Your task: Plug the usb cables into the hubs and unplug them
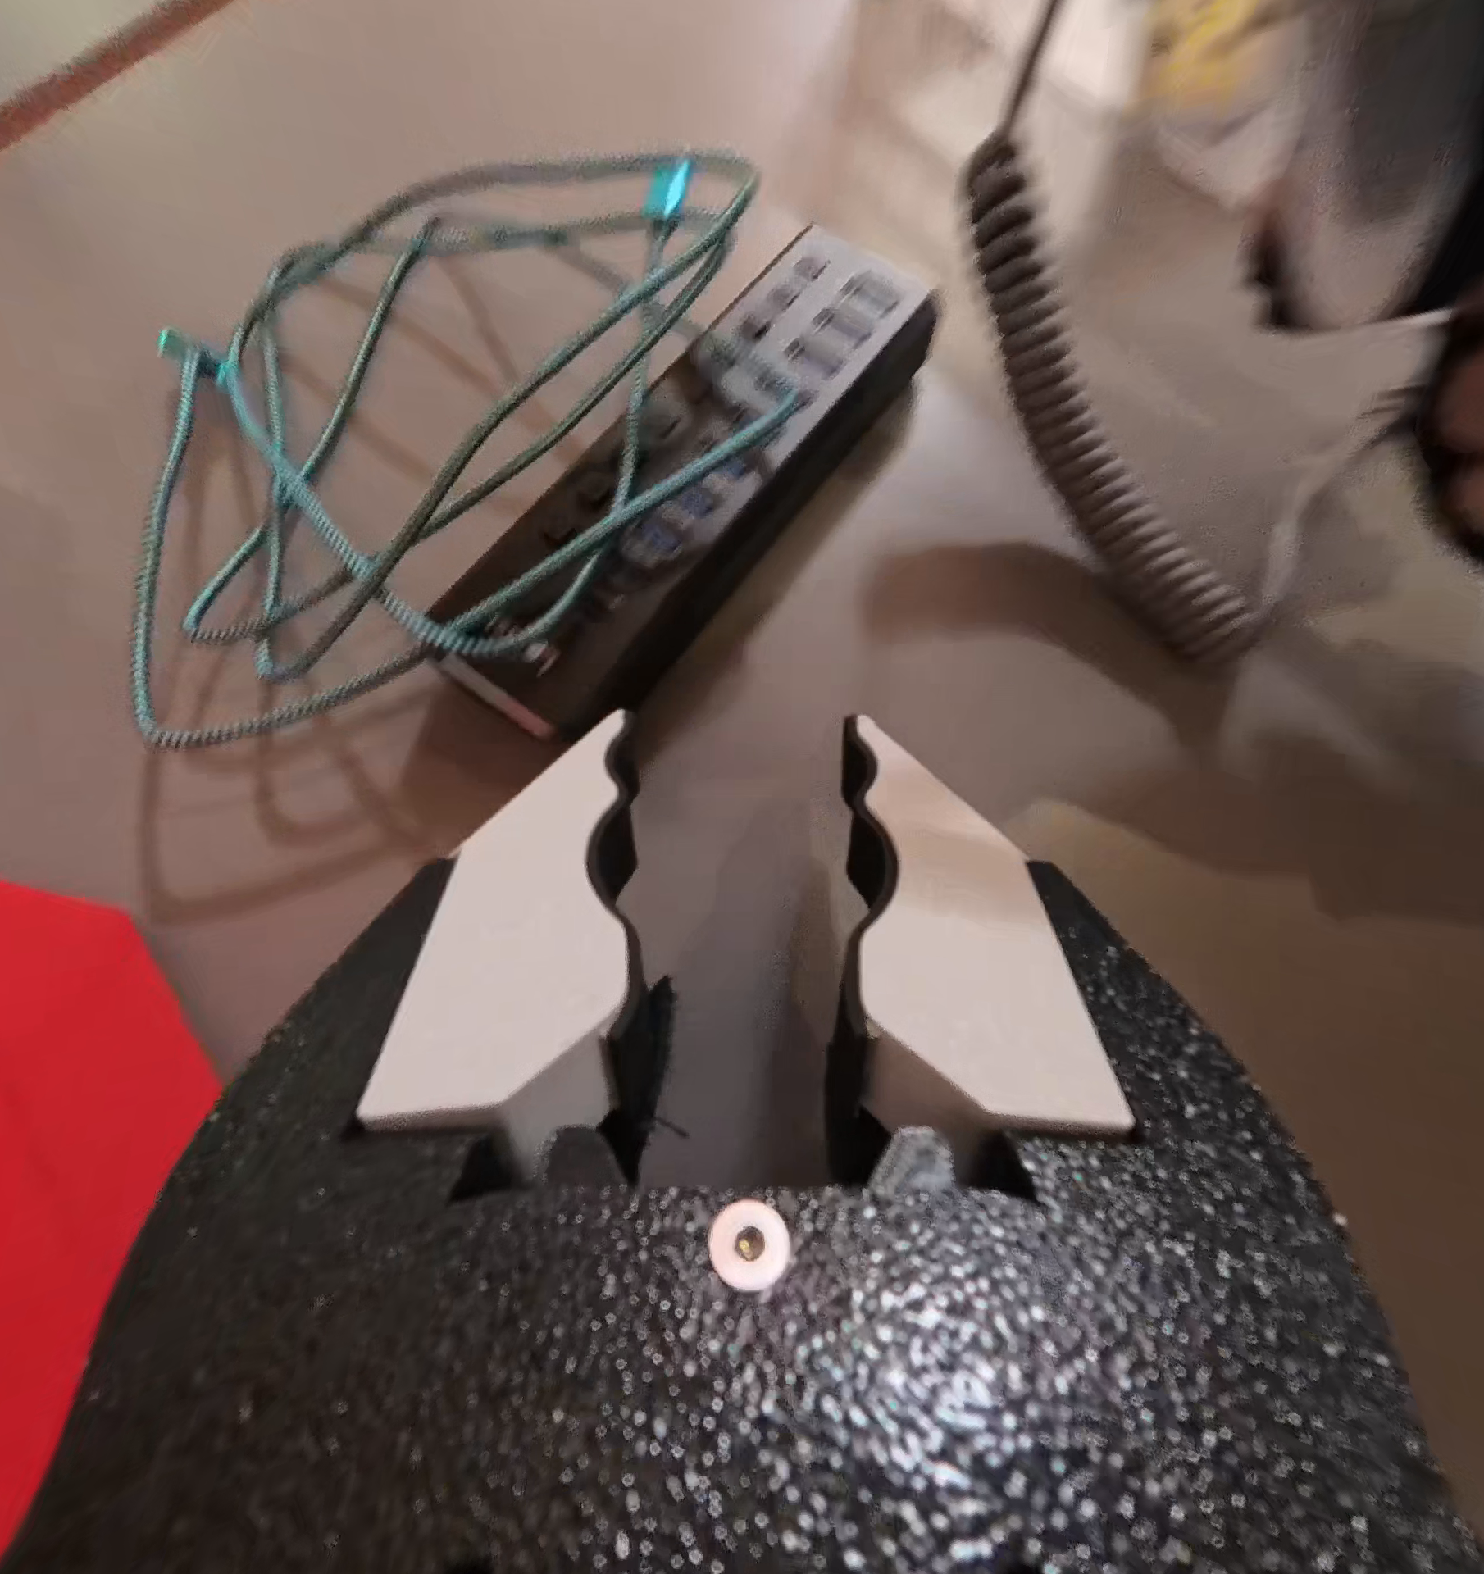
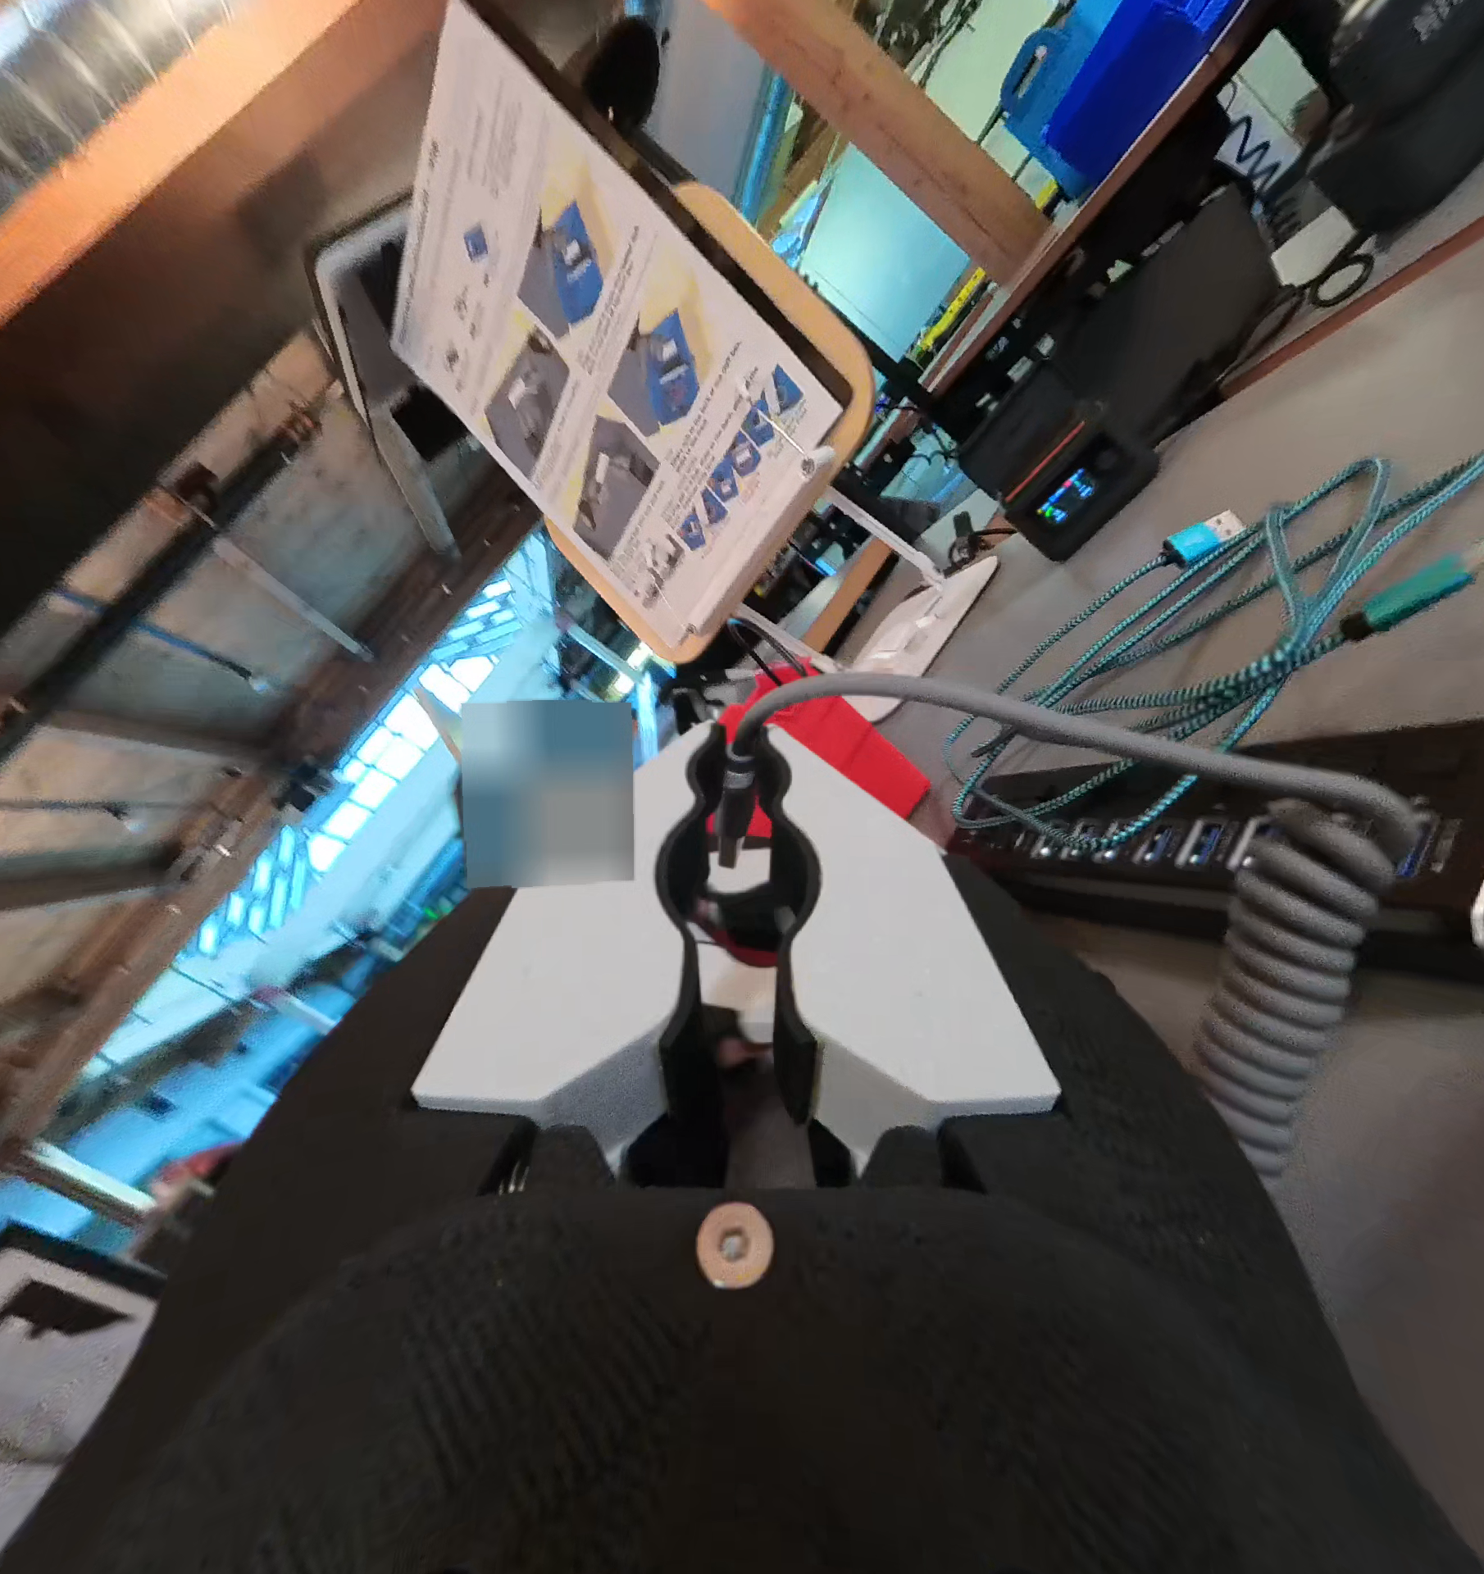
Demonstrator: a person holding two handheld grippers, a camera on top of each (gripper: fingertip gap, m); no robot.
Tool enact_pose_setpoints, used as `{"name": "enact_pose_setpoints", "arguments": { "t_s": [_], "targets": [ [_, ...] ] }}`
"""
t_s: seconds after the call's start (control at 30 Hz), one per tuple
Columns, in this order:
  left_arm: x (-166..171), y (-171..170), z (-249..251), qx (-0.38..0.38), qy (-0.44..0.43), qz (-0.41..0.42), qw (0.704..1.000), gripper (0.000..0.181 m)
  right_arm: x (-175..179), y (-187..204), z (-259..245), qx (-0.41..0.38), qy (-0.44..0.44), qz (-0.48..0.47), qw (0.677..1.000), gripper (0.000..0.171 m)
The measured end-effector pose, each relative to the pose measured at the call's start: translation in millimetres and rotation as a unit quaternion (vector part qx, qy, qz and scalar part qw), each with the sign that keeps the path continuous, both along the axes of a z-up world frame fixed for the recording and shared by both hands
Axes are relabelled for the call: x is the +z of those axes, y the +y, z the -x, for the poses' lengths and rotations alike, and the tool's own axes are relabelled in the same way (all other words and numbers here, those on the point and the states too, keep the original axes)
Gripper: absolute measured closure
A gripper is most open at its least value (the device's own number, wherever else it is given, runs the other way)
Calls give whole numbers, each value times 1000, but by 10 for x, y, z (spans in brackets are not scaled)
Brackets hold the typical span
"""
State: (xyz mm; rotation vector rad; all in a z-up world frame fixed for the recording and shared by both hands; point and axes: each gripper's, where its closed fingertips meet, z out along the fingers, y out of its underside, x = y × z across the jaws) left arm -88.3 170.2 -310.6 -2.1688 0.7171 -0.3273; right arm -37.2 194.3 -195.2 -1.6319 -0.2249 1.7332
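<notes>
A black multi-port USB hub [image 1: 721, 477] lies on the beige table; it also shows in the right wrist view [image 2: 1190, 852]. Teal braided USB cables [image 1: 364, 477] lie tangled beside and over it, their plugs loose; they also show in the right wrist view [image 2: 1233, 647]. My left gripper [image 1: 739, 749] is open and empty, just short of the hub's near end. My right gripper [image 2: 734, 766] is shut on the dark plug [image 2: 734, 809] of a grey coiled cable [image 2: 1284, 962], held up off the table. The coil also shows at the right of the left wrist view [image 1: 1088, 426].
A red block [image 1: 49, 1107] sits at the left near my left gripper and shows in the right wrist view [image 2: 841, 749]. A board with printed pictures [image 2: 628, 383] stands on a white stand. A small black device with a lit screen [image 2: 1071, 485] sits farther back. My left gripper's tips are some 6 centimeters from the black multi-port USB hub [image 1: 721, 477].
</notes>
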Motion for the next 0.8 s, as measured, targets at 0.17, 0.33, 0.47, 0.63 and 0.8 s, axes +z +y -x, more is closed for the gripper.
{"name": "enact_pose_setpoints", "arguments": {
  "t_s": [0.17, 0.33, 0.47, 0.63, 0.8],
  "targets": [
    [749, -246, -590, -125, -213, -89, 965, 125, 48, -198, 131, 92, -12, -95, 991, 166],
    [1001, -347, -624, -159, -315, -91, 931, 148, 32, -379, 130, 154, 1, -164, 974, 166],
    [963, -399, -679, -184, -329, -72, 923, 170, 76, -518, 96, 187, 26, -189, 964, 166],
    [987, -290, -550, -146, -232, -182, 944, 179, 91, -401, 69, 107, -6, -188, 976, 157],
    [951, -139, -331, -72, 160, -392, 903, 179, -116, -292, 66, 23, -51, -56, 997, 142]
  ]
}}
